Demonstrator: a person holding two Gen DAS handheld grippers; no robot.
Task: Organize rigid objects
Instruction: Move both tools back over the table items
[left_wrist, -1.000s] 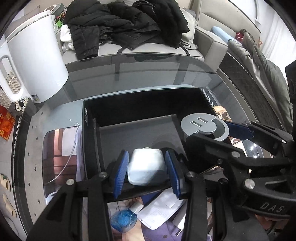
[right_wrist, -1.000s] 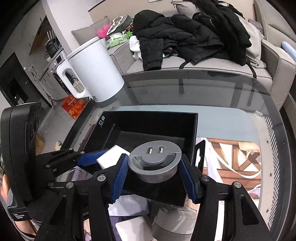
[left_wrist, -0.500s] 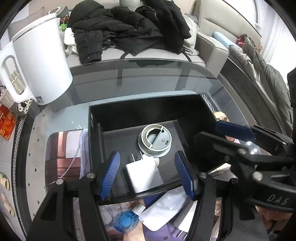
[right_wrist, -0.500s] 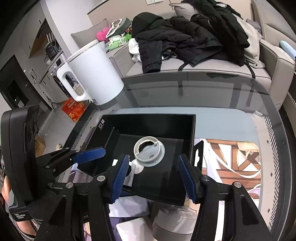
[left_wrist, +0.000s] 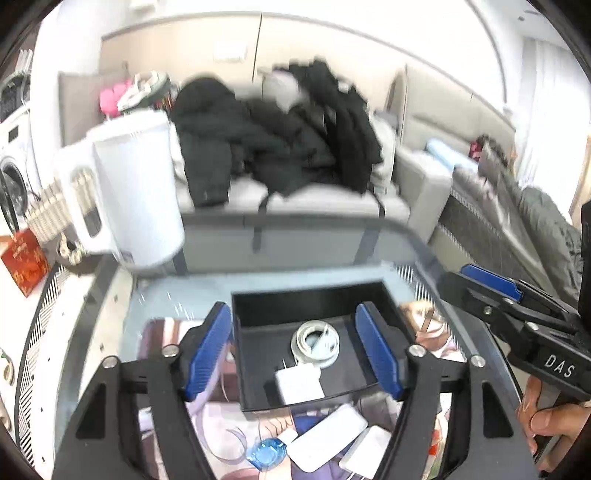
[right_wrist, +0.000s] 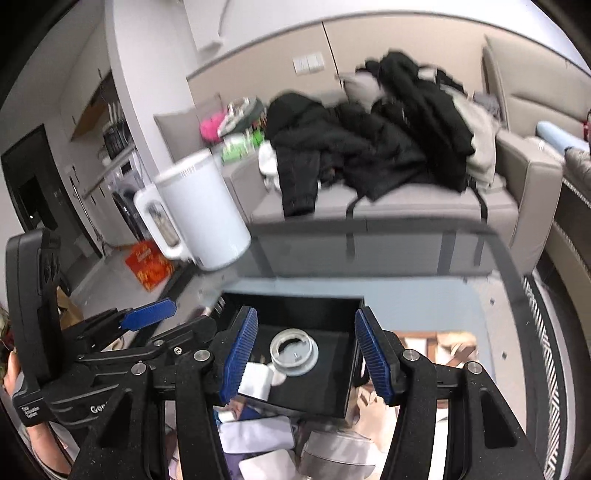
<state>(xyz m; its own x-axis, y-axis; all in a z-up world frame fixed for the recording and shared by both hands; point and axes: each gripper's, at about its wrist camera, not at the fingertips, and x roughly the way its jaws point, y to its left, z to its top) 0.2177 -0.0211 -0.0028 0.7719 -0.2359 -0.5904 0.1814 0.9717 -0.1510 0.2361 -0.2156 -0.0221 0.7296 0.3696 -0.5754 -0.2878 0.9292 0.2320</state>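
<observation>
Box (left_wrist: 317, 295): black, open-topped, set on the glass table (left_wrist: 258, 284), roughly at centre, nearer the near edge. Two rigid items are held in it, apparently so that loose things are gathered in one place.

Disc (left_wrist: 315, 342): round, grey, lying flat on the box floor towards the far side, underside apparently up. In the right wrist view the disc (right_wrist: 294, 352) is seen just right of the white charger.

Charger (left_wrist: 300, 384): white, blocky, at the near edge of the box floor, touching or just beside the disc; its prongs appear to point far-left, though blur makes this uncertain.

Left gripper (left_wrist: 295, 350): jaws spread wide, nothing between the blue pads (left_wrist: 208, 349). It is held above and nearer than the box, so the contents are framed between its fingers.

Right gripper (right_wrist: 306, 354): jaws likewise wide and empty, raised over the near side of the box. It is also seen at the right of the left wrist view, gripped by a hand (left_wrist: 546, 417).

Kettle (left_wrist: 125, 188): white, at the far left of the table, well apart from the box.

Loose items: white flat pieces (left_wrist: 325, 435) and a blue object (left_wrist: 266, 452) are seen under the glass below the box, perhaps on a lower shelf.

Status: both items judged placed; the empty, raised tongs suggest readiness for a further pick.
</observation>
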